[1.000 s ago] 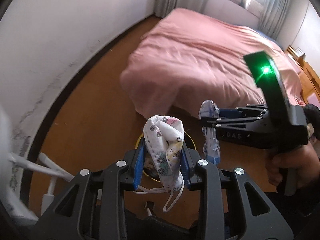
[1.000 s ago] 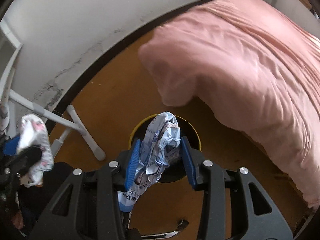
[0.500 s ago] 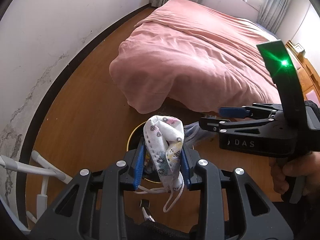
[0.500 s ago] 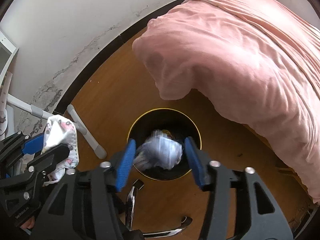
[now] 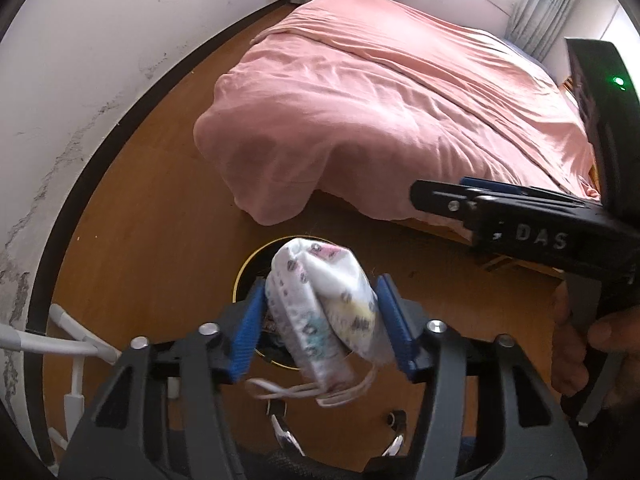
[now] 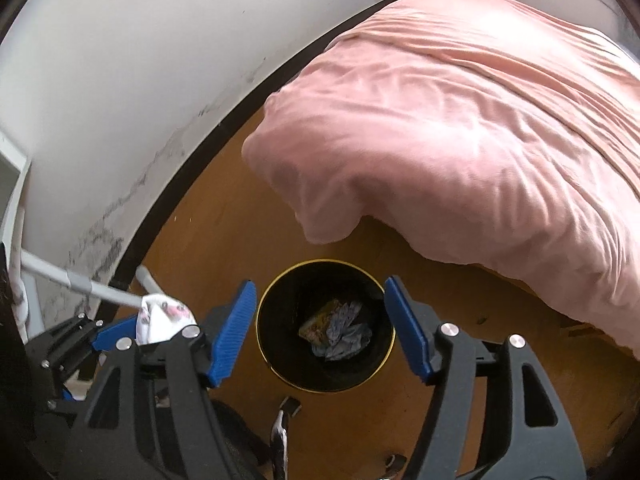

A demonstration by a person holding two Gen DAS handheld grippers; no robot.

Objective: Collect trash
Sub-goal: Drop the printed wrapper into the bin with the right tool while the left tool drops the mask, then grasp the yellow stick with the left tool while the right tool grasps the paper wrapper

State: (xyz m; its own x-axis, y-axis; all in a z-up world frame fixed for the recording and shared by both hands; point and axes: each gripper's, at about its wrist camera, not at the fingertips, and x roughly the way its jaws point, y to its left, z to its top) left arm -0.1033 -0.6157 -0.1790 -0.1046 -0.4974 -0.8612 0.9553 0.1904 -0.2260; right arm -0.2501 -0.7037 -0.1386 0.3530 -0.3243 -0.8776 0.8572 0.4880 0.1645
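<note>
My left gripper (image 5: 320, 332) has its jaws spread apart, and the white patterned face mask (image 5: 324, 316) hangs loose and blurred between them, above the black bin with a yellow rim (image 5: 250, 268). My right gripper (image 6: 320, 328) is open and empty above the same bin (image 6: 280, 308). A crumpled silver-blue wrapper (image 6: 346, 336) lies inside the bin beside a yellow-green scrap (image 6: 318, 322). The mask also shows in the right wrist view (image 6: 164, 318), in the left gripper at lower left. The right gripper shows in the left wrist view (image 5: 452, 196) at the right.
A bed with a pink cover (image 6: 460, 120) stands close behind the bin on the wooden floor (image 5: 160, 220). A white wall with a dark skirting board (image 5: 120, 120) runs along the left. A white metal frame (image 6: 76, 280) stands at the left.
The right gripper opened and the wrapper dropped into the bin. The left gripper's jaws have spread and the mask is slipping down. The right gripper has moved right and up in the left view.
</note>
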